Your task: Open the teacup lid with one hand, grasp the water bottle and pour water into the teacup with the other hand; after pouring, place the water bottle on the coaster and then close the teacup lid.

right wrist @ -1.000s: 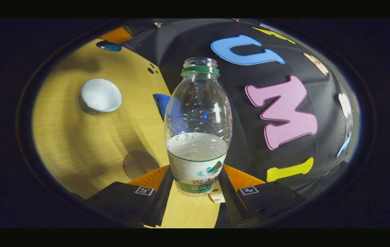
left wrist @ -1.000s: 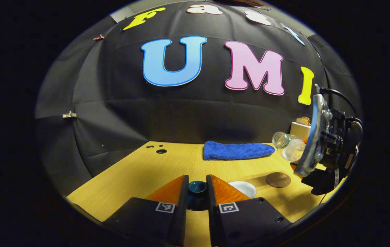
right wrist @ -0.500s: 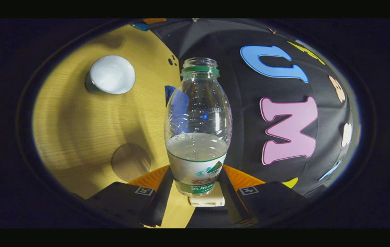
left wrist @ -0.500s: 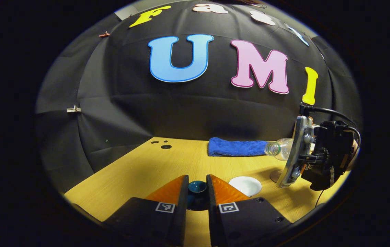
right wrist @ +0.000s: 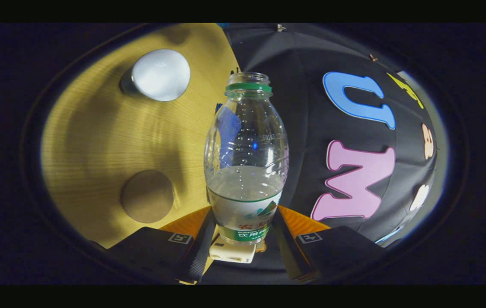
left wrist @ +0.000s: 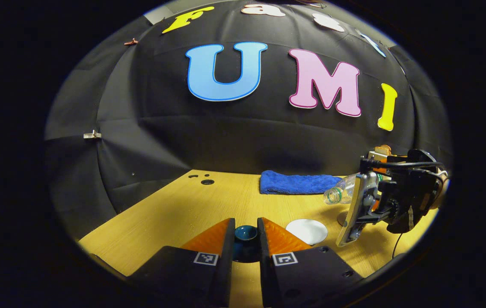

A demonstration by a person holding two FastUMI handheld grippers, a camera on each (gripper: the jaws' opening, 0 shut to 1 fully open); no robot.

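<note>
Yellow wood grain is seen across the tabletop (left wrist: pixel 183 209), which is backed by the black cloth wall. In the left gripper view, the dark blue lid (left wrist: pixel 245 233) is pinched by its knob between the two fingers of the left tongs (left wrist: pixel 245 239), which are closed on it and held above the tabletop. Just to the right of those fingers the white cup (left wrist: pixel 308 231) is seen uncovered on the wood. Farther right, the right tongs (left wrist: pixel 367 201) are seen from the side, with the bottle (left wrist: pixel 340 193) held tipped, its open mouth pointing left and slightly down, above and to the right of the cup. The coaster (left wrist: pixel 342 219) is largely hidden behind those tongs. A folded blue towel (left wrist: pixel 296 184) lies near the wall, behind the cup, and a pale box (left wrist: pixel 380 155) is partly covered by the right tongs. Small dark holes (left wrist: pixel 207 182) are seen in the tabletop at the back left.

In the right gripper view, the bottle (right wrist: pixel 246 158) is clamped low on its label by both fingers of the right tongs (right wrist: pixel 245 233); it is uncapped and roughly half full. The cup (right wrist: pixel 160 75) and the round brown coaster (right wrist: pixel 147 196) lie apart on the wood, left of the bottle.
</note>
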